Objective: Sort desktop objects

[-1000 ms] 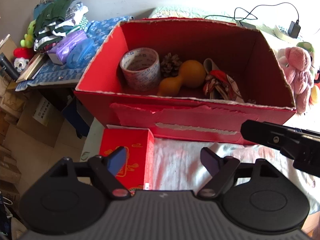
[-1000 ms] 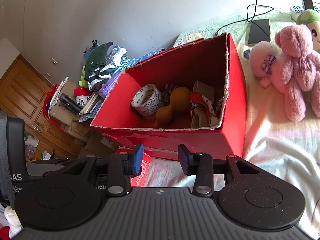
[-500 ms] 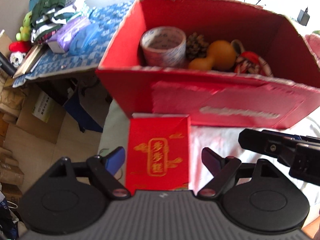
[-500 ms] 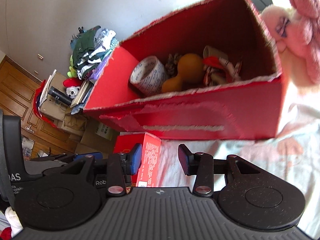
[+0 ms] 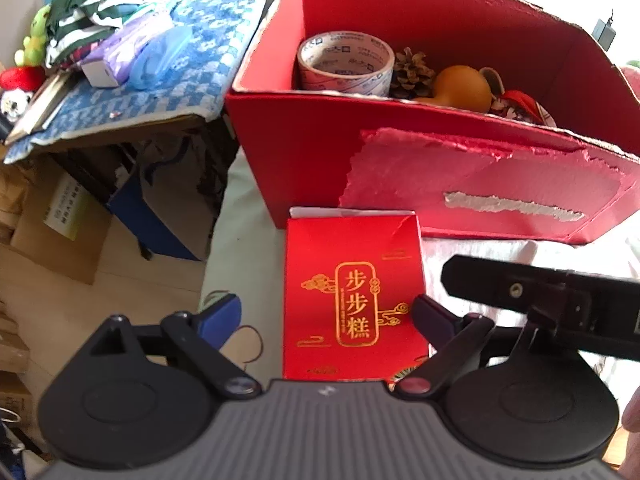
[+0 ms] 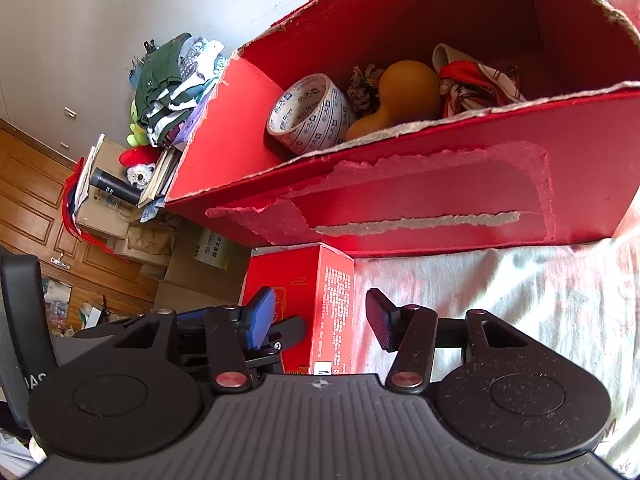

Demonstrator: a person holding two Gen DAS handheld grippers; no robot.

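Your left tongs point(image 5: 326, 314) are spread wide, one finger on either side of the red packet point(image 5: 352, 292), and neither blue pad point(image 5: 222, 318) touches it. The packet lies flat on the pale cloth point(image 5: 472, 248), its far end just short of the big red box point(image 5: 320, 152). Gold characters in a framed panel on its top read 步步糕. From the right wrist view, you see the packet's point(image 6: 334, 304) side panel covered in fine white print, too small to read, with a small barcode at the near end.

Your right tongs point(image 6: 320, 316) are open too, and the packet sits between the two fingers, nearer the left one. Nothing is gripped.

Inside the box point(image 6: 400, 184), a tape roll point(image 6: 308, 114) stands at the left end, printed with blue characters and small squares that I cannot read with confidence. Beside it sits a pine cone point(image 6: 364, 84), then an orange gourd point(image 6: 400, 88), then a red-and-white patterned cloth point(image 6: 476, 88) at the right. A torn, paler patch point(image 5: 480, 176) runs across the box's front wall.

In the left wrist view, the black bar of your right tool point(image 5: 540, 296) crosses just right of the packet.
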